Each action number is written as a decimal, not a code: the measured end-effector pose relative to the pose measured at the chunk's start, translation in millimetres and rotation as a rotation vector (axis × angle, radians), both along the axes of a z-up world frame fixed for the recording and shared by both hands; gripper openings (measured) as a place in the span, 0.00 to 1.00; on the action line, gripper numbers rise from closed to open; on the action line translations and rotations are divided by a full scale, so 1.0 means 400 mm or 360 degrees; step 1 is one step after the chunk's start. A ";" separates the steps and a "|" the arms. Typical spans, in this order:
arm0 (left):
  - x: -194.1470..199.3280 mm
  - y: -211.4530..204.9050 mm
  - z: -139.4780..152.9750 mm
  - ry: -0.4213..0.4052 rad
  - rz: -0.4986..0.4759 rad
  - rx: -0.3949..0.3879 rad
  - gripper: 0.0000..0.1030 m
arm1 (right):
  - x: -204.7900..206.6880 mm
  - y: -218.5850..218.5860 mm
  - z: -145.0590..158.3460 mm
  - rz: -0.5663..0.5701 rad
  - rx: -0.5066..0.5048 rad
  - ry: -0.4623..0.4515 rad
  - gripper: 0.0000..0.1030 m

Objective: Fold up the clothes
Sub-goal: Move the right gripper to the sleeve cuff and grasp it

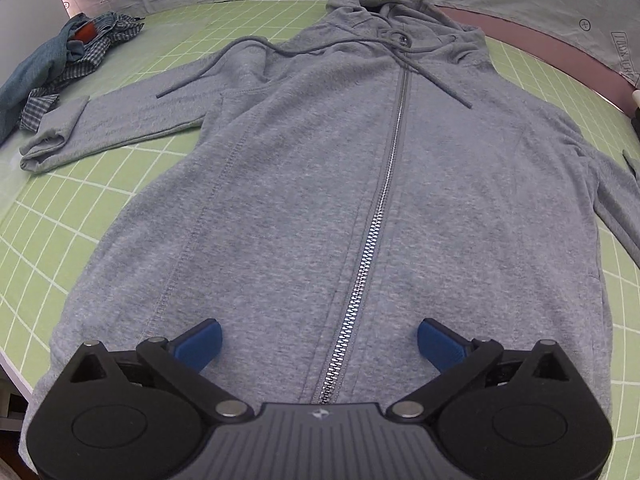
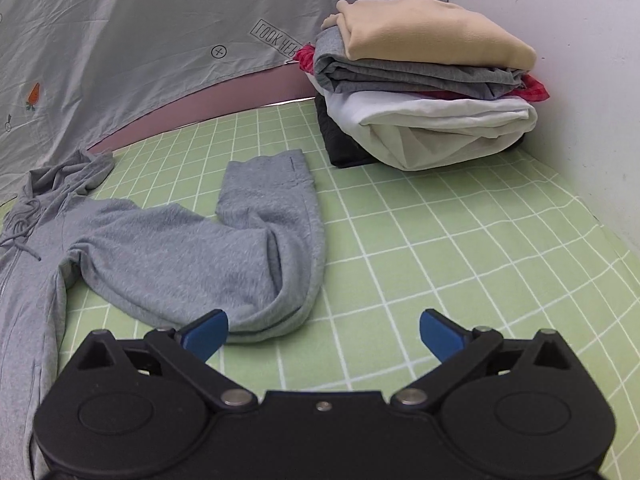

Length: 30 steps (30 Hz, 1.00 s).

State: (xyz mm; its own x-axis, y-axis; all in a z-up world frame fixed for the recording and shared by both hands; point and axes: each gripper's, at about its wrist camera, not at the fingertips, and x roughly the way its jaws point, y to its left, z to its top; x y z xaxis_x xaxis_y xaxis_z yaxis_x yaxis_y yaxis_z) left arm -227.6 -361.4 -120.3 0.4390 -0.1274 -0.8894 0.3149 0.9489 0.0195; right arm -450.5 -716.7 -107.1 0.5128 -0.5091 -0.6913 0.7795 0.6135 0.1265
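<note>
**Grey hoodie lies flat, both grippers poised to begin the fold**

The left gripper [image 1: 319, 338] hangs over the hem of a grey zip hoodie [image 1: 304, 184], jaws spread wide and holding nothing, the zipper [image 1: 376, 236] running out from between them. The right gripper [image 2: 323, 332] hovers just above the green gridded tabletop [image 2: 440, 248], jaws equally wide and empty, its left jaw just beside the bent elbow of the hoodie's right sleeve [image 2: 224, 248].

The garment lies face up and zipped, its long axis running straight away from the left jaws: hem nearest, hood [image 1: 384, 8] farthest, against the printed grey sheet [image 2: 140, 40]. The left sleeve [image 1: 120, 124] stretches out to the left of those jaws; the right sleeve doubles back on itself, cuff pointing away.

The step in hand looks to be bringing the sleeves in. Done well, that means pinching each sleeve near the cuff, lifting only enough to clear the cloth, and laying it across the chest without dragging the body askew.

Farther off, an unfolded heap of clothes [image 1: 60, 68] waits ahead-left; a folded stack [image 2: 424, 80] sits ahead-right.
</note>
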 end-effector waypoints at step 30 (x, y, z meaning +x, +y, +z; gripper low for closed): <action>0.010 -0.005 -0.008 0.0012 0.0051 0.0010 1.00 | -0.036 -0.037 -0.025 -0.0171 -0.0005 0.0187 0.07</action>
State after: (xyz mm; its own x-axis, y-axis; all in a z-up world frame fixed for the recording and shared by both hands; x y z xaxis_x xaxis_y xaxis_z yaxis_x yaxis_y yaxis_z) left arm -223.4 -363.5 -123.5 0.4363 -0.1076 -0.8933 0.2842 0.9585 0.0234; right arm -464.9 -731.4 -117.0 0.3710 -0.5588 -0.7417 0.8499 0.5262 0.0286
